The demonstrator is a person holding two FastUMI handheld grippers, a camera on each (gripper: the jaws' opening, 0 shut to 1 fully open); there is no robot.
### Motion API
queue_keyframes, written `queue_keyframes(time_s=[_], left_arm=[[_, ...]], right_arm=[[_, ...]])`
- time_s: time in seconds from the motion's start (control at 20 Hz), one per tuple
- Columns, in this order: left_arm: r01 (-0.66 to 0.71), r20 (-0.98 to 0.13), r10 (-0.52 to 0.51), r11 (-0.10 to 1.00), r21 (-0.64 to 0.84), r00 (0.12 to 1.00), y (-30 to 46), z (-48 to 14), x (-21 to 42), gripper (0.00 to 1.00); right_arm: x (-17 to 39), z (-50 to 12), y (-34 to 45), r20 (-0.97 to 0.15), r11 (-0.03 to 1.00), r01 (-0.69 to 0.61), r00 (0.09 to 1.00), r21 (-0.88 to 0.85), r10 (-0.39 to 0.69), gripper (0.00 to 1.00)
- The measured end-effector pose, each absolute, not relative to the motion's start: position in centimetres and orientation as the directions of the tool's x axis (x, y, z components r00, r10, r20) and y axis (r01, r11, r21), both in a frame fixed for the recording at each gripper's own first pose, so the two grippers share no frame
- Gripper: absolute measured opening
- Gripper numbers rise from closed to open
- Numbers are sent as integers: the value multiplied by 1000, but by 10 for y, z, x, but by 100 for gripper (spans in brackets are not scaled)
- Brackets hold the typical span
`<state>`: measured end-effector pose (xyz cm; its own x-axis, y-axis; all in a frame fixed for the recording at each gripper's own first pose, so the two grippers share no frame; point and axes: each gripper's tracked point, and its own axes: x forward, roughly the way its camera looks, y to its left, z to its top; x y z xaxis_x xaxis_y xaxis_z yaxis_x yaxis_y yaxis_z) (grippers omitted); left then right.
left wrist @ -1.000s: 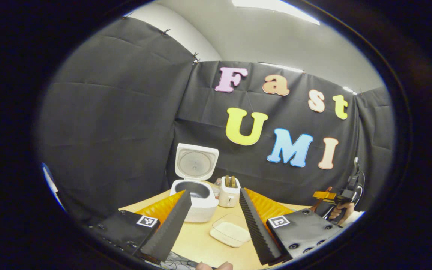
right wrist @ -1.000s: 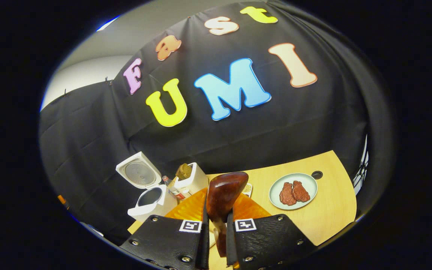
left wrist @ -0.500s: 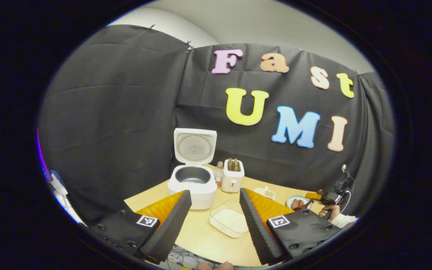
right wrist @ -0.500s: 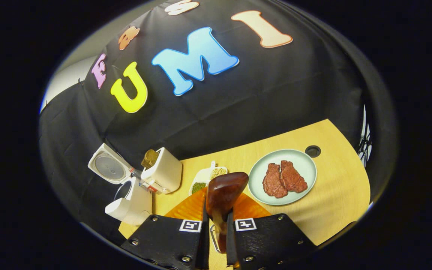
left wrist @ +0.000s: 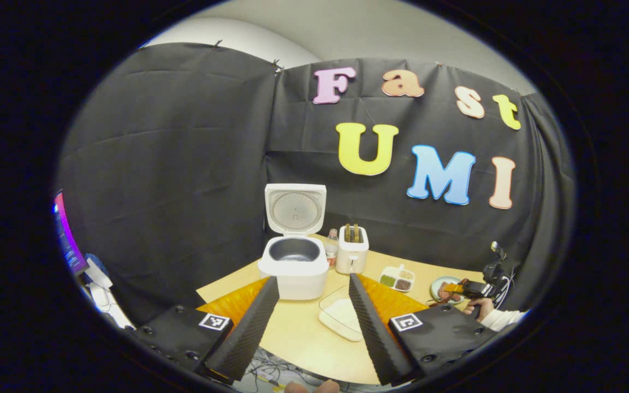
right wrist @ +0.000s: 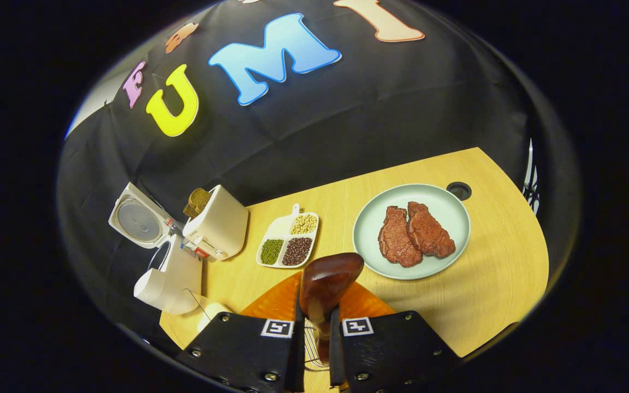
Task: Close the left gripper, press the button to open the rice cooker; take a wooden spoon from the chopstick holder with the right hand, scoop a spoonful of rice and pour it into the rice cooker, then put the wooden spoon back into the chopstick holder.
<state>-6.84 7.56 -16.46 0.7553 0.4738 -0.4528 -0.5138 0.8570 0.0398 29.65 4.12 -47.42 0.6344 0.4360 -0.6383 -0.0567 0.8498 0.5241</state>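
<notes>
White rice cooker [left wrist: 294, 266] sits at the back-left of the light wood table [left wrist: 303, 338] w/ its lid up and dark inner pot exposed, so the button-press step looks done. Left gripper [left wrist: 313, 322] hangs low at the near table edge, fingers spread wide apart, nothing between them; pot and the clear rectangular container of white rice [left wrist: 343, 317] show through the gap.

Right gripper [right wrist: 314, 349] has its fingers pressed onto the handle of the dark reddish-brown wooden spoon [right wrist: 326, 284], bowl end sticking up and fwd. So spoon is out of the white chopstick holder [right wrist: 217, 228], which stands just beside the cooker, a couple of brown utensils poking from its top. Spoon is held above the table near the pale green plate w/ two red meat pieces [right wrist: 459, 218] and the small white divided dish of beans [right wrist: 287, 245], well apart from the rice container. In left gripper view the right gripper is far off at the table's right side, a hand on it.

Can't tell if spoon bowl carries rice; only its back shows. Judging by that, scoop not yet done. Left to do: scoop, pour into pot, return spoon to holder.
</notes>
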Motion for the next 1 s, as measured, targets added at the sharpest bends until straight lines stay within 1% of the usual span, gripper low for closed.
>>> queue_keyframes(time_s=[0.15,0.2,0.35,0.45,0.5,0.55,0.6,0.65,0.7,0.75,0.8,0.85,0.9,0.95,1.0], left_arm=[[-533,-459,476,846,5,751,76,-171,-73,96],[-533,-460,474,846,0,751,74,-173,-74,92],[-521,-452,466,854,4,761,66,-170,-73,92],[-512,-444,463,859,10,767,62,-171,-75,95],[-510,-444,460,860,9,769,60,-170,-75,97],[-510,-442,460,860,6,770,59,-169,-76,92],[-510,-439,459,860,3,772,59,-169,-78,86],[-511,-433,461,860,1,775,58,-169,-79,92],[-511,-429,462,859,-1,777,58,-167,-79,86],[-514,-426,464,858,-3,777,59,-165,-79,86],[-516,-422,465,856,-8,778,59,-166,-81,86],[-519,-419,467,855,-13,779,60,-165,-82,86],[-521,-414,468,853,-17,780,58,-164,-84,86],[-523,-411,470,852,-19,781,57,-163,-85,86],[-523,-407,471,852,-21,783,57,-162,-85,87]], right_arm=[[291,-482,39,-663,850,-30,611,526,432,18],[290,-482,39,-658,842,-28,610,539,441,19],[288,-482,35,-661,833,-2,607,553,441,22],[284,-479,31,-669,840,-3,602,543,435,23],[282,-481,28,-676,850,-9,602,527,425,32],[280,-482,24,-690,864,-12,597,503,410,38],[274,-483,22,-704,874,-21,584,485,404,53],[268,-481,22,-707,874,-36,571,485,416,59],[263,-476,22,-709,873,-47,564,485,424,69],[263,-471,21,-705,877,-57,572,477,420,78],[265,-470,16,-698,887,-61,593,458,401,82],[267,-465,12,-692,894,-59,611,444,384,83],[267,-460,8,-685,898,-52,628,437,369,93],[269,-455,6,-674,896,-51,641,442,369,96],[267,-444,6,-656,882,-54,648,467,387,96]])
